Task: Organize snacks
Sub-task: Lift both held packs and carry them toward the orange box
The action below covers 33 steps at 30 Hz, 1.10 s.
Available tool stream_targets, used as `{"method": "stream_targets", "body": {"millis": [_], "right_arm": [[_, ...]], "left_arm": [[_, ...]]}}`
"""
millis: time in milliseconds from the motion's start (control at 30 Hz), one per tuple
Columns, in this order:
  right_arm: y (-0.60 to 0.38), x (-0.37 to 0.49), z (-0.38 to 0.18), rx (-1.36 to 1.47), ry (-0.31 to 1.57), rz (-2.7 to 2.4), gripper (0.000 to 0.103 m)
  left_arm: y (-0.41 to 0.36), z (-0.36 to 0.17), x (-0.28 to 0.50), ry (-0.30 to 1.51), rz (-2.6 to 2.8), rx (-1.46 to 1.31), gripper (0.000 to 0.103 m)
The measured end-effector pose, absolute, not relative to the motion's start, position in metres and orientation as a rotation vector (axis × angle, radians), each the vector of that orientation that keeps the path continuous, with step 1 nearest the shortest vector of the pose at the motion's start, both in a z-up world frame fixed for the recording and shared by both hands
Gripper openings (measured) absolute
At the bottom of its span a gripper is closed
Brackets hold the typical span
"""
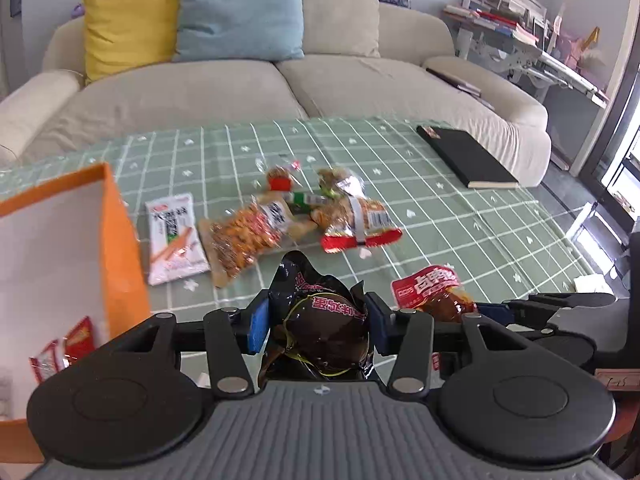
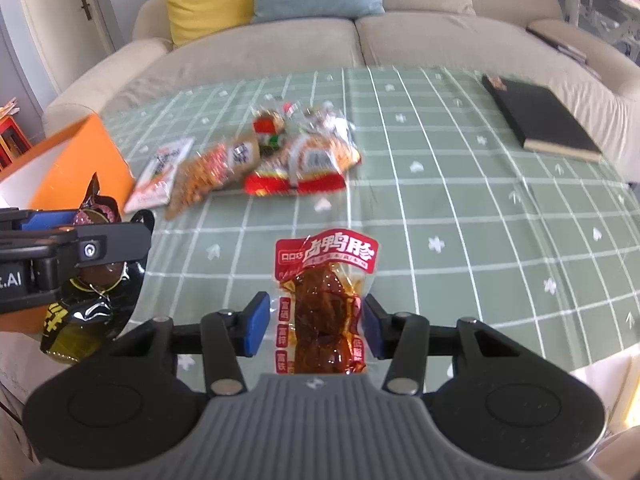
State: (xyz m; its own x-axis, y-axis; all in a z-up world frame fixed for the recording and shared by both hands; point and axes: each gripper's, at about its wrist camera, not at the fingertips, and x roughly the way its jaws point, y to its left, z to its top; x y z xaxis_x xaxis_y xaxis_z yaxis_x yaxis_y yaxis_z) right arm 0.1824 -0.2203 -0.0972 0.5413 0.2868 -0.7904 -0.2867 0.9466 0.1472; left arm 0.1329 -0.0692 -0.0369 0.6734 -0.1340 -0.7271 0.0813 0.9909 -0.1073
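1. Above the table [image 1: 460, 216], my left tool [image 1: 318, 320] clamps a dark snack pouch [image 1: 326, 332] beside the orange box [image 1: 120, 264].
2. My right tool [image 2: 316, 322] grips a red duck-gizzard packet [image 2: 324, 312], lifted clear.

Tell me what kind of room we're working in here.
Most likely a home living room: a beige sofa with cushions sits behind the table under a green checked cloth, and a cluttered desk stands in the corner.
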Motion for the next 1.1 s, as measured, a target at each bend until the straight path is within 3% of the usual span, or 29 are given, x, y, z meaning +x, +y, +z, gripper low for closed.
{"method": "stream_targets", "body": {"millis": [633, 1100], "right_arm": [[-0.122, 0.182, 0.011, -0.004, 0.753, 0.557, 0.046], [0.009, 0.189, 0.022, -0.1, 0.77, 0.751, 0.047]], "left_arm": [[0.026, 0.013, 0.114, 0.721, 0.071, -0.097, 0.055], [0.124, -0.006, 0.117, 0.799, 0.289, -0.145, 0.055]]}}
